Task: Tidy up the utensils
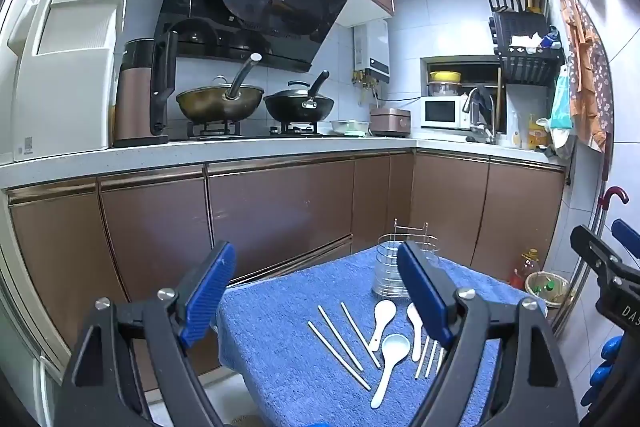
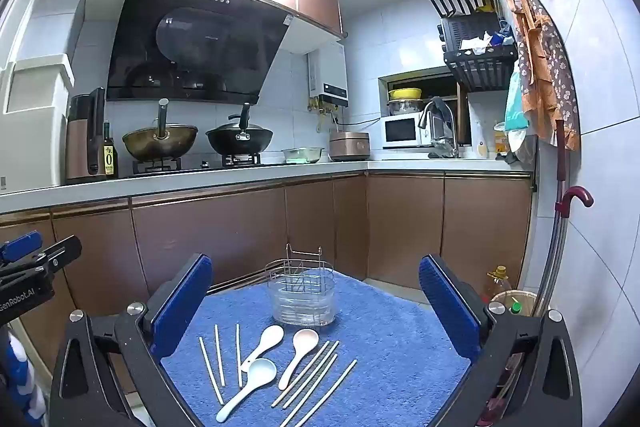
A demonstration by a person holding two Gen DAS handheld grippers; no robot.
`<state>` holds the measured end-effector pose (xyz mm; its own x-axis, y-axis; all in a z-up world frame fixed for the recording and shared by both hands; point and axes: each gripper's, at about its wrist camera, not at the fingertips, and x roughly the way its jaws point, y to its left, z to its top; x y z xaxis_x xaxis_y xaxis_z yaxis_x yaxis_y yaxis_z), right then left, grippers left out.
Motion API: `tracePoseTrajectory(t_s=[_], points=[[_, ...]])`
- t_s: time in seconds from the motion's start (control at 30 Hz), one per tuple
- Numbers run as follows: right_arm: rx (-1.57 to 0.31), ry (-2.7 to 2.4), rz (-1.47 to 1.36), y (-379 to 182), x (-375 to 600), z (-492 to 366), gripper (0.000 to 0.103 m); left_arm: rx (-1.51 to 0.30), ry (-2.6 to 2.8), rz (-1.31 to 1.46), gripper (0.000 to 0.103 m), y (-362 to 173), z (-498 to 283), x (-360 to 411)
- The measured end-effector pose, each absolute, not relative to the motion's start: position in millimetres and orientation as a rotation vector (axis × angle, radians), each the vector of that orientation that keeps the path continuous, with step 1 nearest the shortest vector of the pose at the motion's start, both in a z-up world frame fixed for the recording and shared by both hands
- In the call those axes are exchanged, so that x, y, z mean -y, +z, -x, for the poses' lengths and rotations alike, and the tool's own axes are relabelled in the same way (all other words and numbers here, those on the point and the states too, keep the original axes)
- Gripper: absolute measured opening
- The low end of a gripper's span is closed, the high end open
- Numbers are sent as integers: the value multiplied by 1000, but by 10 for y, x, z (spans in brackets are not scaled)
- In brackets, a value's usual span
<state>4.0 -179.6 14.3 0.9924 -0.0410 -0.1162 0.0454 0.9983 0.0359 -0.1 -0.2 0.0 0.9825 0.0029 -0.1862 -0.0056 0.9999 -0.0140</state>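
Observation:
Three white spoons (image 2: 256, 381) and several pale chopsticks (image 2: 218, 363) lie loose on a blue towel (image 2: 380, 339) covering a small table. A wire and clear-plastic utensil holder (image 2: 303, 293) stands upright at the towel's far side; it looks empty. The same spoons (image 1: 390, 351), chopsticks (image 1: 340, 341) and holder (image 1: 390, 269) show in the left wrist view. My left gripper (image 1: 320, 291) is open and empty, above the towel's near left side. My right gripper (image 2: 316, 303) is open and empty, above the towel's near edge.
Brown kitchen cabinets (image 2: 240, 227) stand close behind the table, with woks (image 2: 160, 143) on a stove above. A wicker basket with bottles (image 2: 514, 301) and a metal pole (image 2: 554, 247) stand at the right wall. The towel's edges (image 1: 228, 327) drop off left and right.

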Motion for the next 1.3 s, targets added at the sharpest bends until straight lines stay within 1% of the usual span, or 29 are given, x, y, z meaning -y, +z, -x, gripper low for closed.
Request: tracePoseTrajectory(t_s=[0.37, 0.43, 1.3], points=[[-103, -48, -29, 198, 1779, 24, 103, -176, 9, 26, 82, -81, 17, 51], [-102, -48, -29, 214, 1787, 29, 103, -175, 7, 33, 82, -1, 40, -24], [-95, -55, -22, 170, 1768, 25, 103, -189, 22, 63, 82, -15, -4, -129]])
